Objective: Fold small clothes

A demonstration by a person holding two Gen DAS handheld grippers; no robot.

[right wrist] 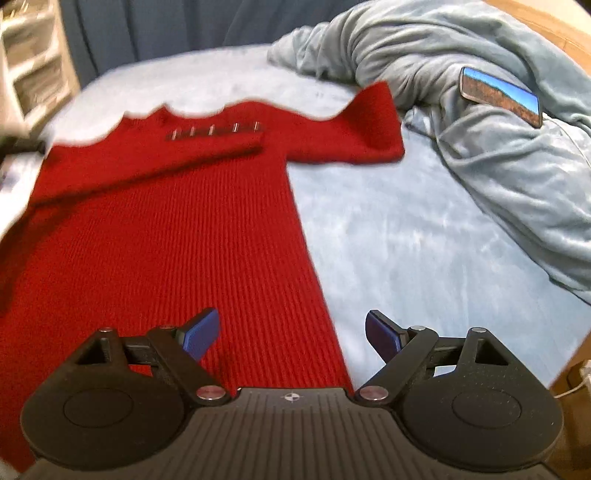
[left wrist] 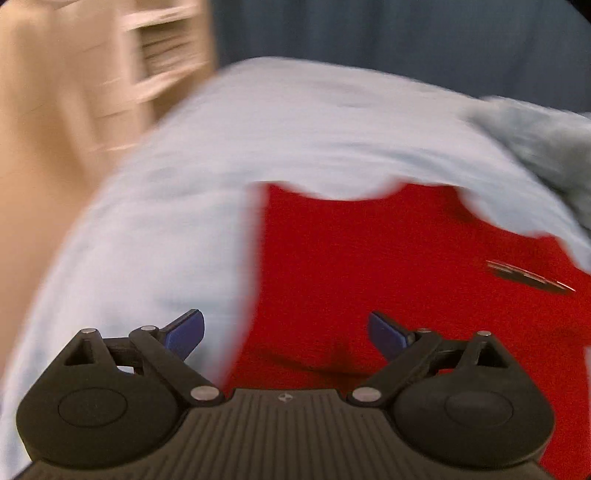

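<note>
A red knit sweater (right wrist: 166, 229) lies flat on a light blue bed sheet (right wrist: 388, 229). Its left sleeve is folded across the chest, with a row of metal buttons (right wrist: 214, 131) at the cuff. Its right sleeve (right wrist: 369, 125) sticks out sideways. My right gripper (right wrist: 291, 336) is open and empty above the sweater's lower right edge. My left gripper (left wrist: 286, 332) is open and empty over the sweater's (left wrist: 388, 280) left edge, one finger above the sheet (left wrist: 147, 240). The left wrist view is motion-blurred.
A crumpled grey-blue blanket (right wrist: 480, 129) is piled at the right of the bed, with a phone (right wrist: 500, 96) lying on it. A white shelf unit (right wrist: 26, 62) stands to the left, seen also in the left wrist view (left wrist: 162, 48). A dark blue curtain (right wrist: 166, 26) hangs behind.
</note>
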